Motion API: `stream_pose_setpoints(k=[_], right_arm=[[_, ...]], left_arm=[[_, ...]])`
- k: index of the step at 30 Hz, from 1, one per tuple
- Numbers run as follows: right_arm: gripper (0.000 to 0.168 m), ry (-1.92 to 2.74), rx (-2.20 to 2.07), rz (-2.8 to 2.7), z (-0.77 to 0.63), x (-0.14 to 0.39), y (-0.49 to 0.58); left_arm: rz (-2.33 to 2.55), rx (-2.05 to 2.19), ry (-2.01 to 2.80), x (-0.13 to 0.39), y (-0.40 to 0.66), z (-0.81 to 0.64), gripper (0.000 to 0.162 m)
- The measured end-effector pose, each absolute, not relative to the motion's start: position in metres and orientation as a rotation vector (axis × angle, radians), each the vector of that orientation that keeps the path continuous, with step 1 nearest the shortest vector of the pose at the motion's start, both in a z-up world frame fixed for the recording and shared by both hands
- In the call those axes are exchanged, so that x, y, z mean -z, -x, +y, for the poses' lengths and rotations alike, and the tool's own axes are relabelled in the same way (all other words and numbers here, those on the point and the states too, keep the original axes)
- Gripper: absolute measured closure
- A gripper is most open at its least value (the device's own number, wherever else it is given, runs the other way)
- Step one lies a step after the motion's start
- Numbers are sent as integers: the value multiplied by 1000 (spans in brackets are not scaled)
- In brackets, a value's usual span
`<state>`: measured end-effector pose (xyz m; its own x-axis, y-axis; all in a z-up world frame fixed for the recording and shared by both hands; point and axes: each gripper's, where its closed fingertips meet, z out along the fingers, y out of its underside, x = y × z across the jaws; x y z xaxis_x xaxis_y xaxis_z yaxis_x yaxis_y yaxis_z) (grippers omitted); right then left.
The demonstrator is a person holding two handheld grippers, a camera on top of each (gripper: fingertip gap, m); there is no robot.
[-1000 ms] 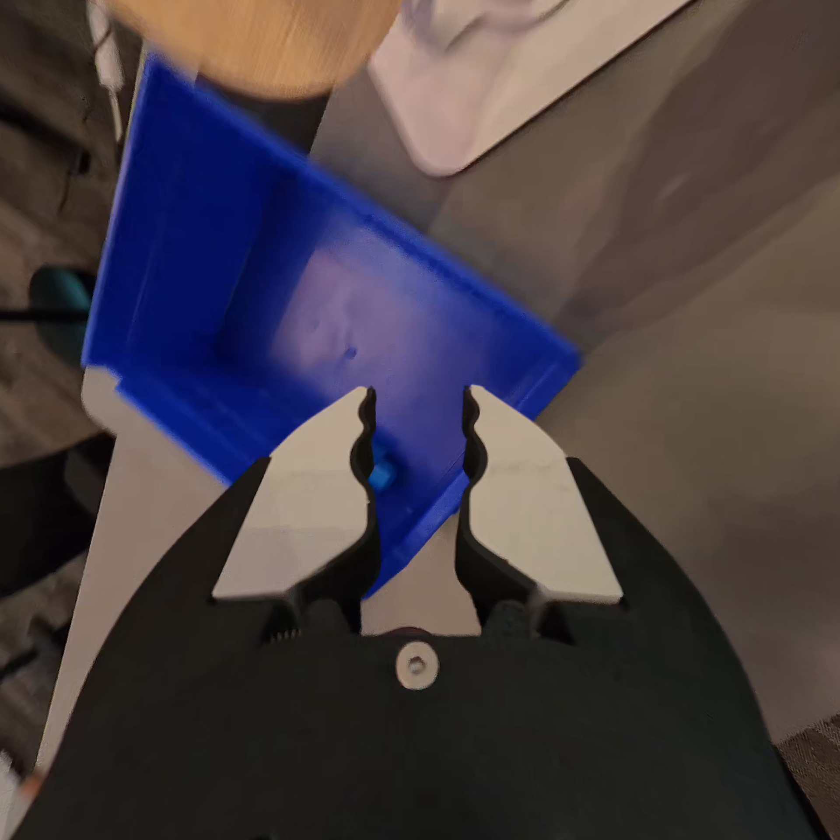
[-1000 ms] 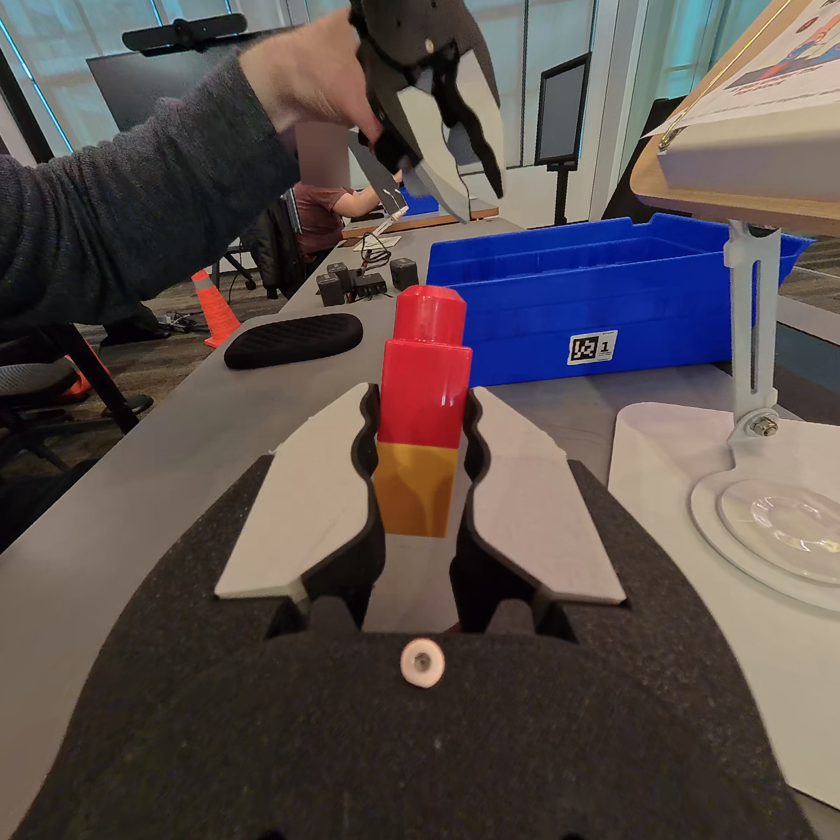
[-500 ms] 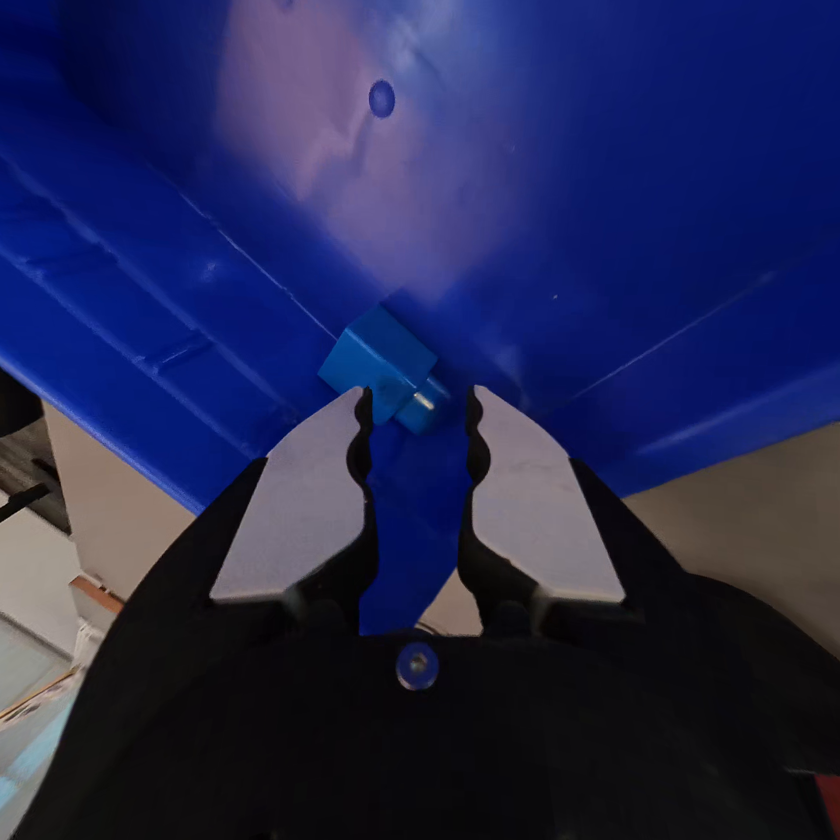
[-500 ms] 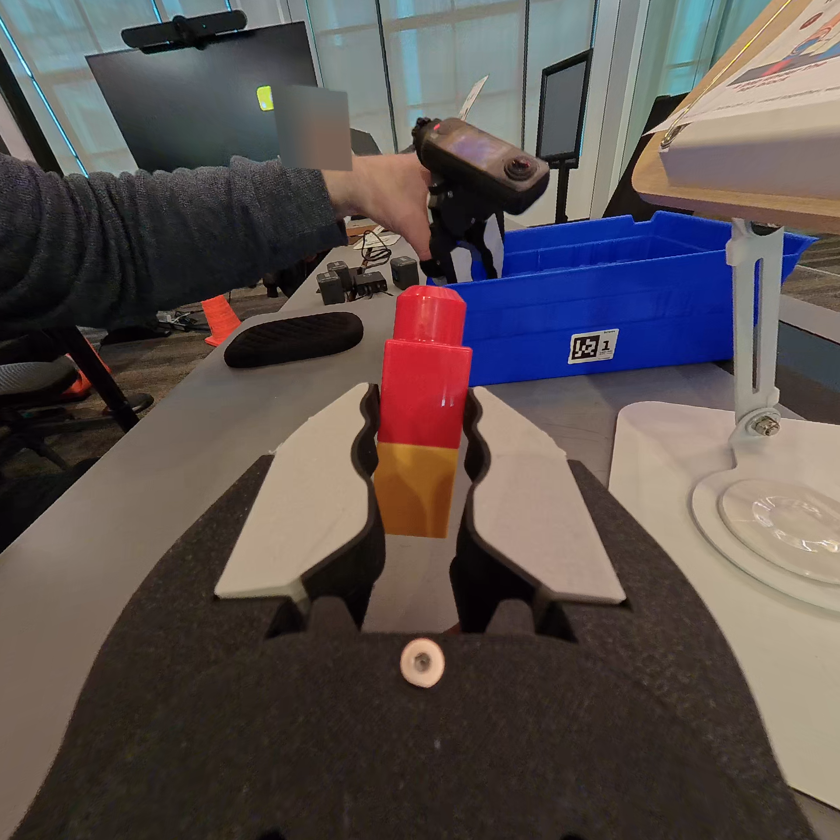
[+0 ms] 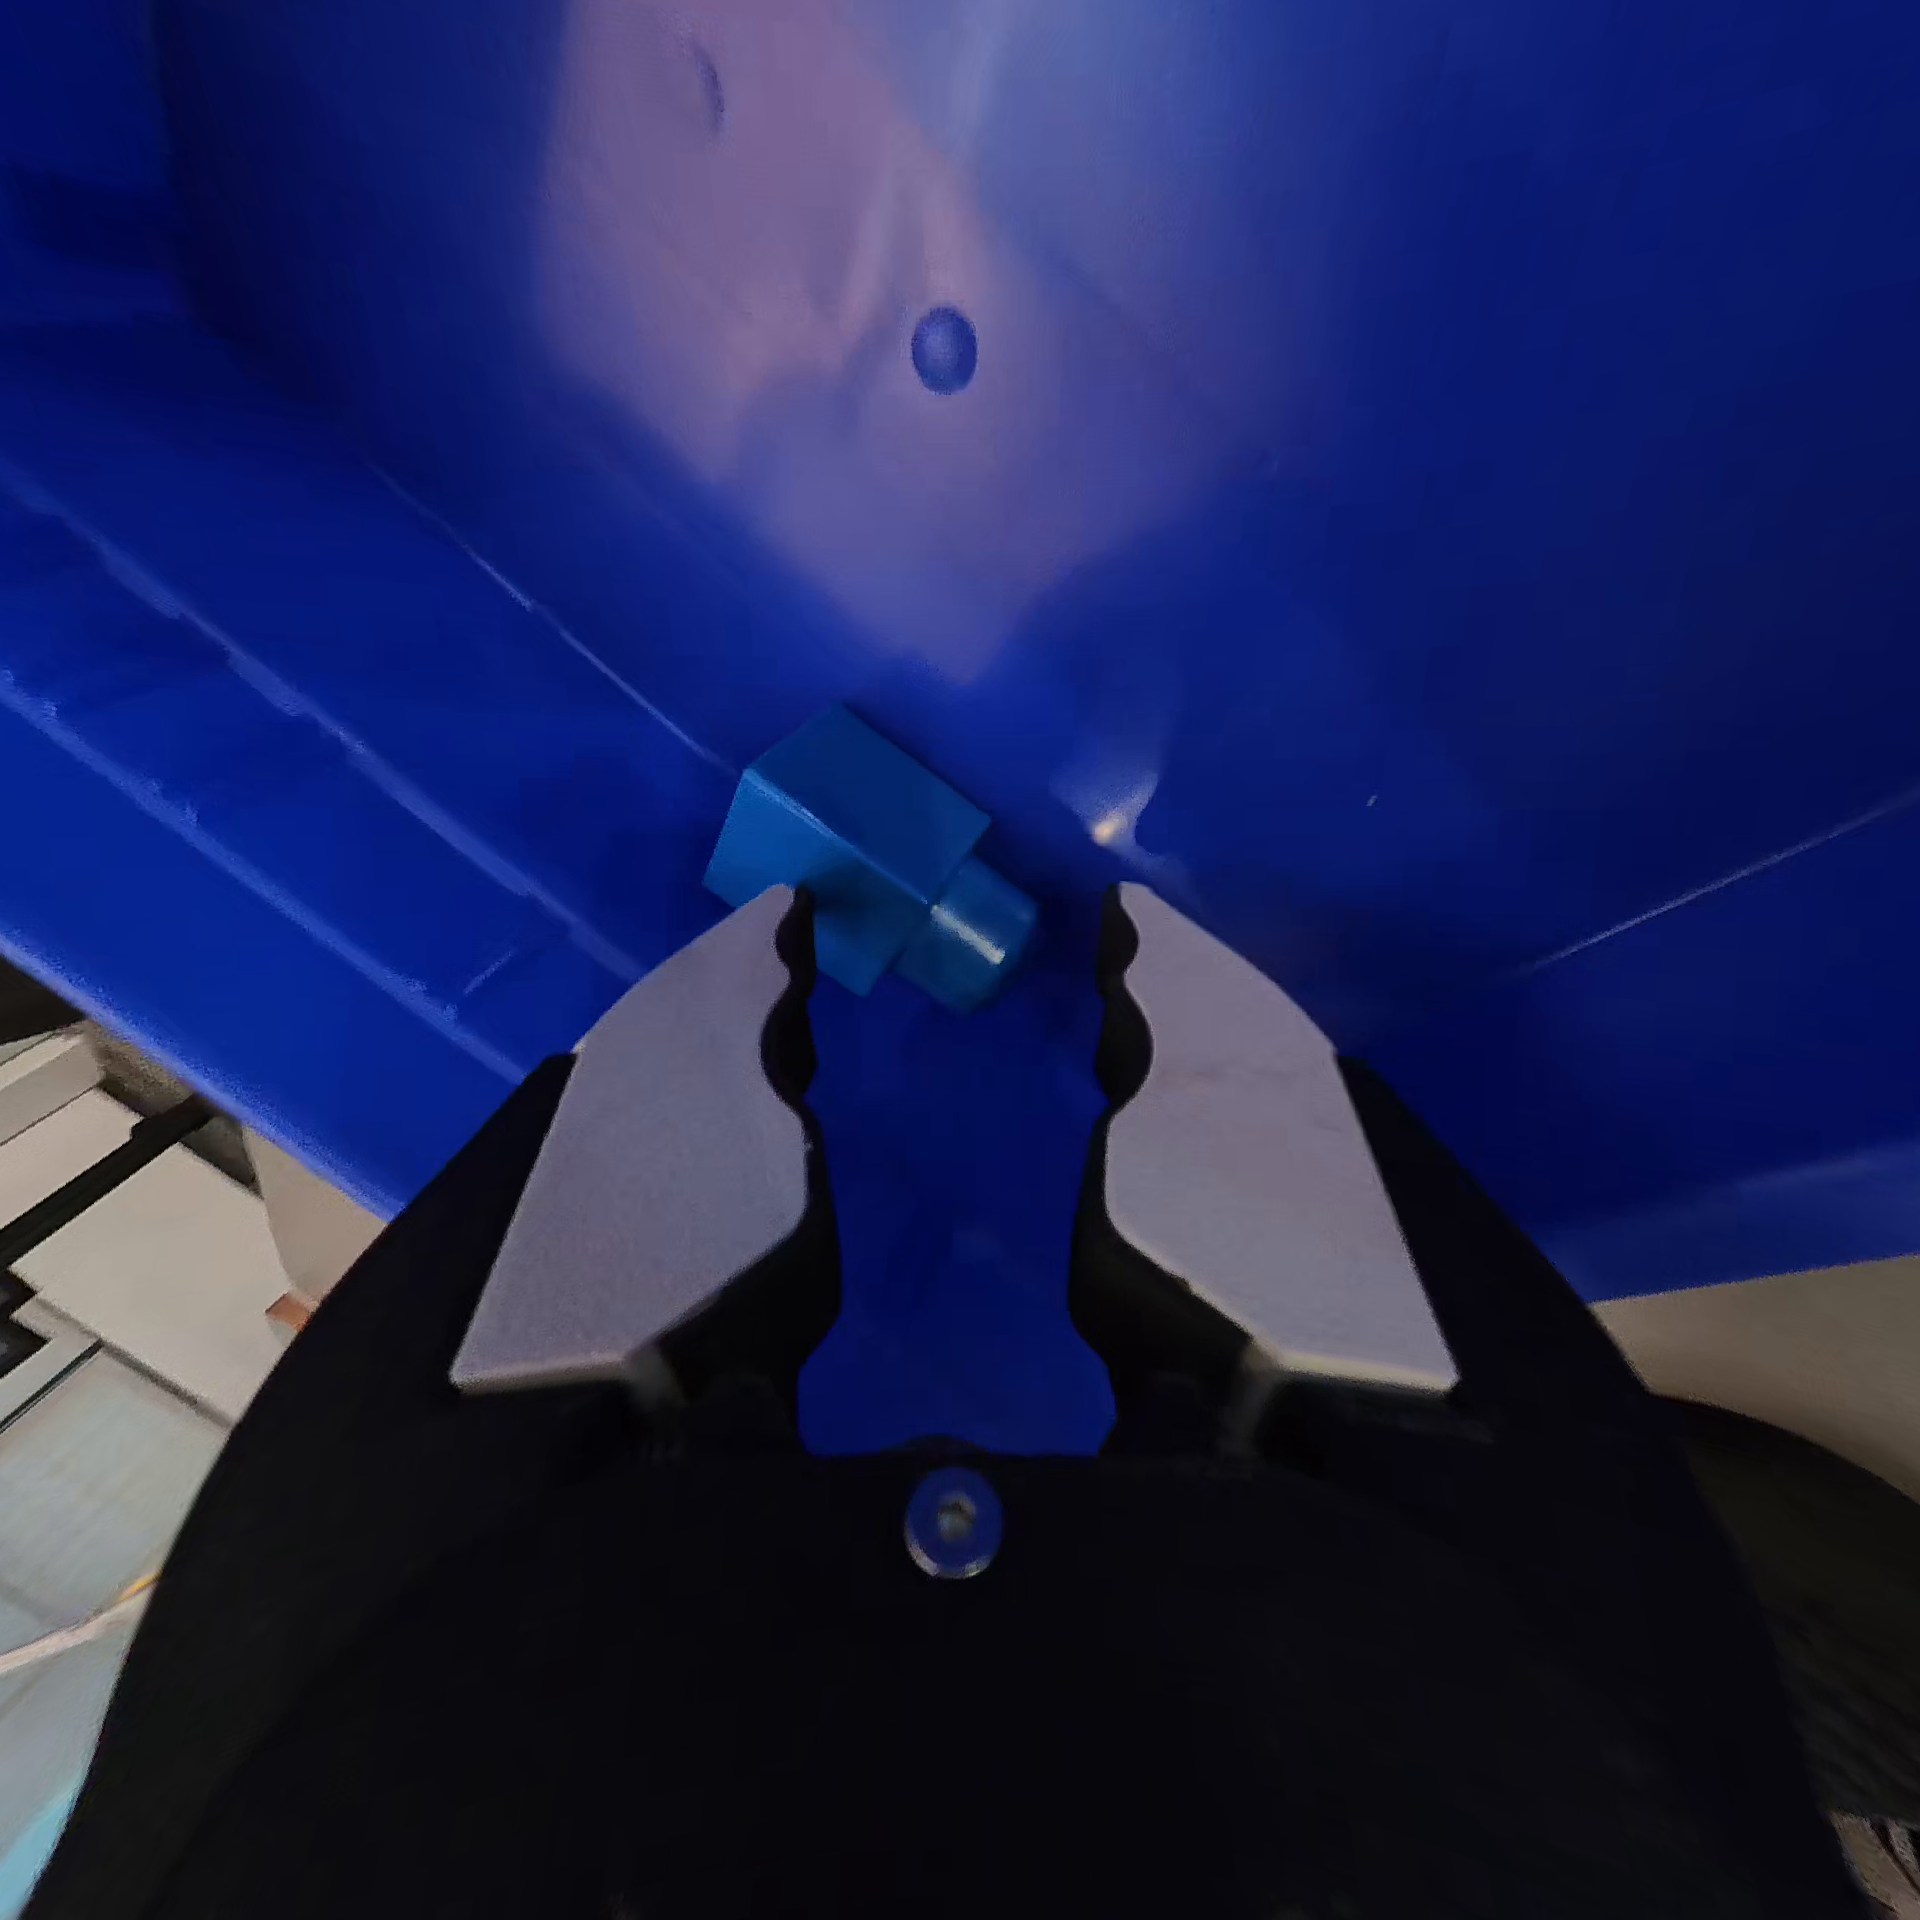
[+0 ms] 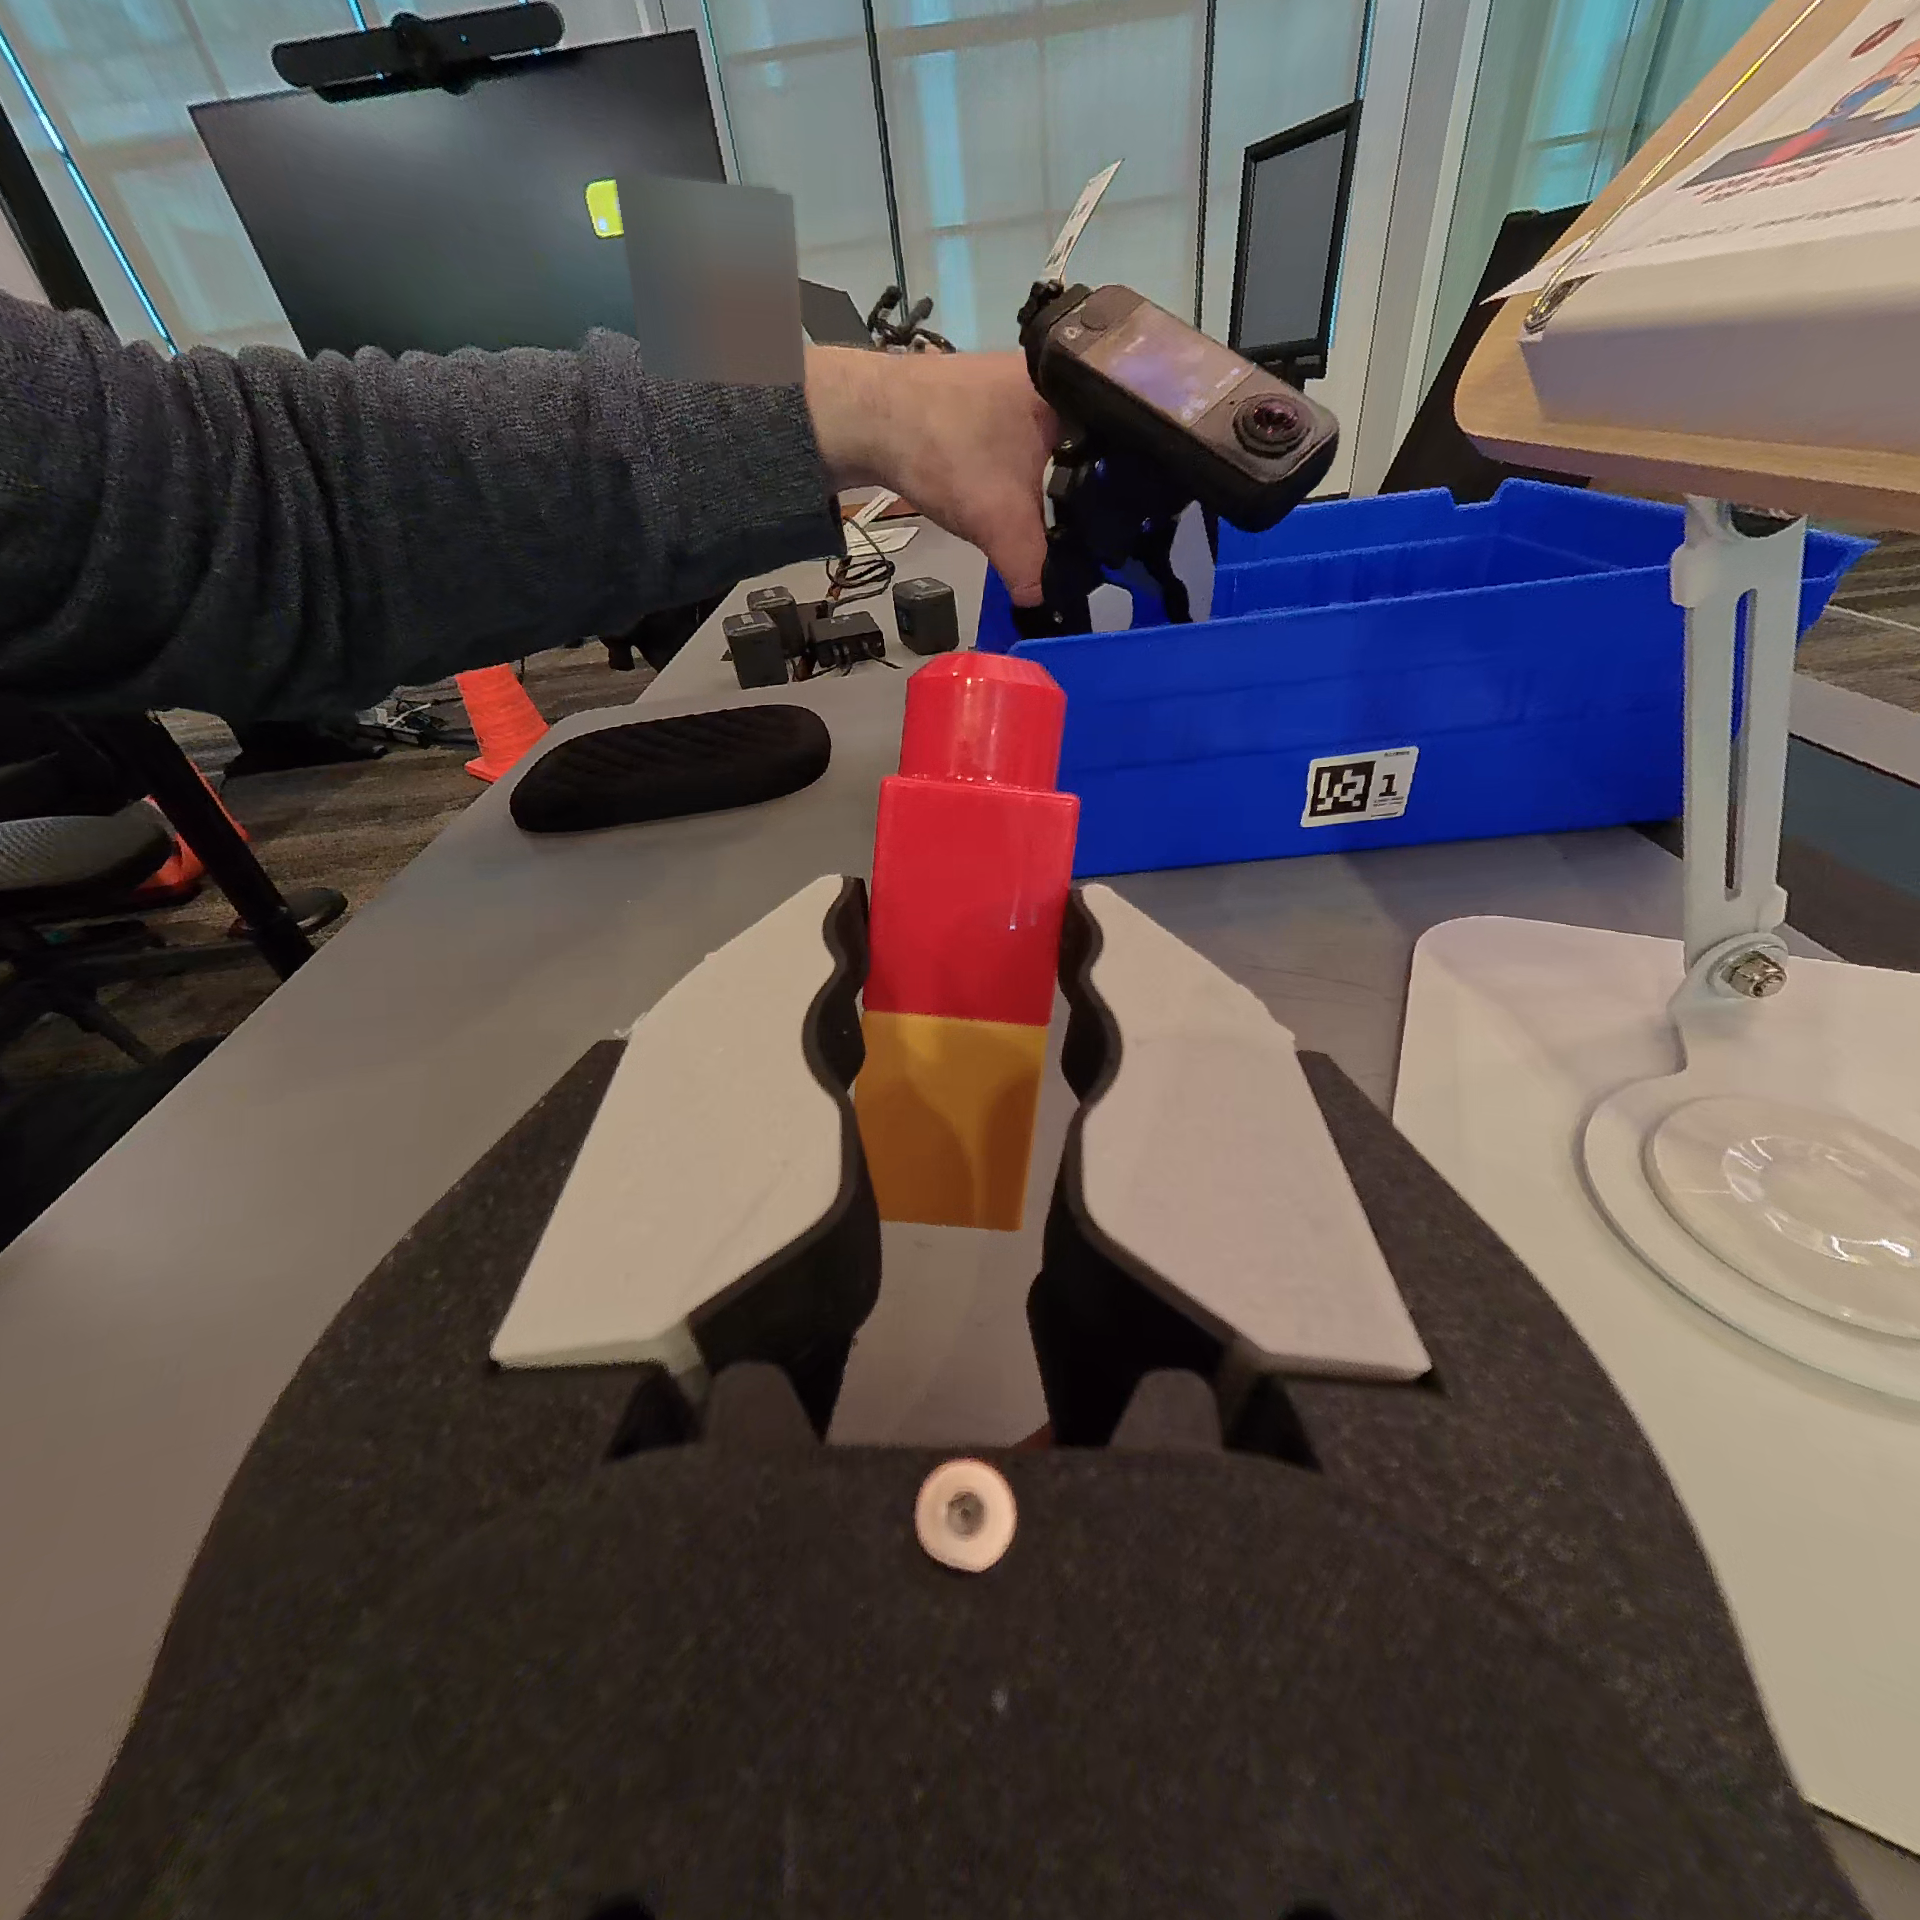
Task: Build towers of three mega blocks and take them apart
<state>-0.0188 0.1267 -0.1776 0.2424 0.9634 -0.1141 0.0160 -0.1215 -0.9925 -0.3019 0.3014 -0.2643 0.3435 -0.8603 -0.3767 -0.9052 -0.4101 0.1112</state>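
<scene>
A light-blue mega block (image 5: 852, 842) lies on its side in a corner of the blue bin (image 5: 1351, 520). My left gripper (image 5: 948, 904) is open, its tips reaching either side of the block's near end, the left tip right at the block. In the right wrist view a hand holds the left gripper (image 6: 1112, 561) dipped into the bin (image 6: 1455, 717), fingertips hidden. My right gripper (image 6: 966, 896) is shut on a two-block stack standing on the grey table (image 6: 416, 1039): a red block (image 6: 971, 831) on a yellow block (image 6: 951, 1122).
A black wrist rest (image 6: 670, 764) lies left of the bin. A white stand (image 6: 1745, 1195) with an upright post and a wooden board above it stands at the right. Small black boxes (image 6: 810, 634) sit at the table's far end. The left gripper's tips are roughly 35 cm from the right gripper's.
My left gripper has dropped from above the bin down into its corner, up to the blue block, and its jaws stand slightly wider. The right gripper and stack have not moved.
</scene>
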Motion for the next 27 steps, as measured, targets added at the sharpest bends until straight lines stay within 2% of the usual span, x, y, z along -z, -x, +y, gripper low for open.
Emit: stream_pose_setpoints(k=[3, 7, 15, 18, 22, 26, 27], right_arm=[[133, 1425, -1095, -993, 126, 178, 19], [133, 1425, -1098, -991, 127, 178, 19], [133, 1427, -1089, -1002, 126, 179, 20], [133, 1427, -1088, -1003, 126, 179, 20], [133, 1427, -1088, -1003, 126, 179, 20], [133, 1427, -1088, -1003, 126, 179, 20], [133, 1427, -1087, -1005, 126, 179, 20]], left_arm=[[1647, -486, 2464, 264, 290, 303, 106], [1654, -76, 2371, 252, 249, 293, 111], [1788, -360, 2207, 246, 260, 302, 99], [1776, -394, 2331, 256, 266, 296, 110], [1667, -453, 2491, 271, 285, 299, 104], [1609, -310, 2523, 279, 277, 297, 121], [1603, -295, 2521, 278, 275, 297, 132]])
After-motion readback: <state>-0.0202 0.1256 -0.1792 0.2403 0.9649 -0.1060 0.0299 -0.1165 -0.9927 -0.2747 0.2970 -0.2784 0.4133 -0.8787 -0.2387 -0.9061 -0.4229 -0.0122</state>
